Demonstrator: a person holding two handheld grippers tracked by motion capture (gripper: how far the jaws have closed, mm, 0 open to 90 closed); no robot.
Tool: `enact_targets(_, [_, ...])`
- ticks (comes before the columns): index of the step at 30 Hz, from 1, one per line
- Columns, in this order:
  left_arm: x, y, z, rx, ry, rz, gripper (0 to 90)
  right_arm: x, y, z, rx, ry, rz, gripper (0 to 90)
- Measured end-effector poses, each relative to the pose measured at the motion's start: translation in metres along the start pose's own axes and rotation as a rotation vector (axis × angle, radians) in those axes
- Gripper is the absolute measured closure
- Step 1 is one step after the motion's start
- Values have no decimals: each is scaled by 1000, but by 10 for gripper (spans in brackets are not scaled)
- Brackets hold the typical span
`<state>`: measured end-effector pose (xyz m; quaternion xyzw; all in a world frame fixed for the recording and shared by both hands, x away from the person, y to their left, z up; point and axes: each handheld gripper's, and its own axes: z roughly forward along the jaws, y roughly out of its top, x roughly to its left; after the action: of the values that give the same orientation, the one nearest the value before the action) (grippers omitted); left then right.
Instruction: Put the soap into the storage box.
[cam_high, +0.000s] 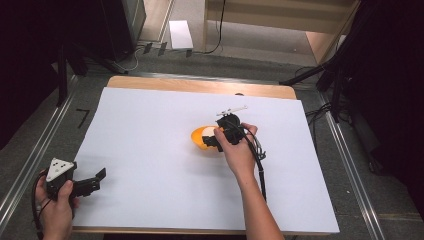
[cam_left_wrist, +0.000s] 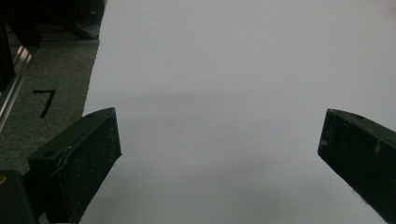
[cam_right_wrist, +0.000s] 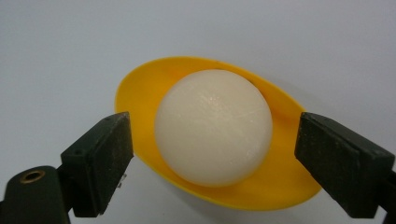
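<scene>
Our right gripper (cam_right_wrist: 212, 144) hangs over a white ball (cam_right_wrist: 213, 127) in a yellow dish (cam_right_wrist: 280, 177).

From above we see the dish (cam_high: 200, 137) near the middle of the white sheet (cam_high: 150, 150), half hidden by our right hand (cam_high: 239, 152). The right gripper view shows us the ball resting in the dish, jaws apart on either side, clear of it. Our left gripper (cam_high: 92, 181) sits at the sheet's near left corner, its jaws wide apart over bare sheet.
</scene>
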<state>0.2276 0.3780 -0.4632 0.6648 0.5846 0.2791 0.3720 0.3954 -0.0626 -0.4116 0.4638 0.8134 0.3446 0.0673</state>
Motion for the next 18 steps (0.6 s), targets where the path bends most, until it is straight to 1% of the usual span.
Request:
enact_targets(2, [0, 0, 0, 0, 0, 0, 0, 0, 0, -2, -3, 3, 1, 106])
enact_targets(3, [0, 0, 0, 0, 0, 0, 0, 0, -1, -5, -19, 9, -4, 100])
enact_targets(6, [0, 0, 0, 0, 1, 0, 0, 1, -2, -11, -35, 13, -13, 100])
enact_targets(11, [0, 0, 0, -1, 1, 0, 0, -1, -6, -16, -40, 14, -14, 99])
enact_targets(18, [0, 0, 0, -1, 4, 2, 0, -8, -17, -22, -40, 11, -8, 98])
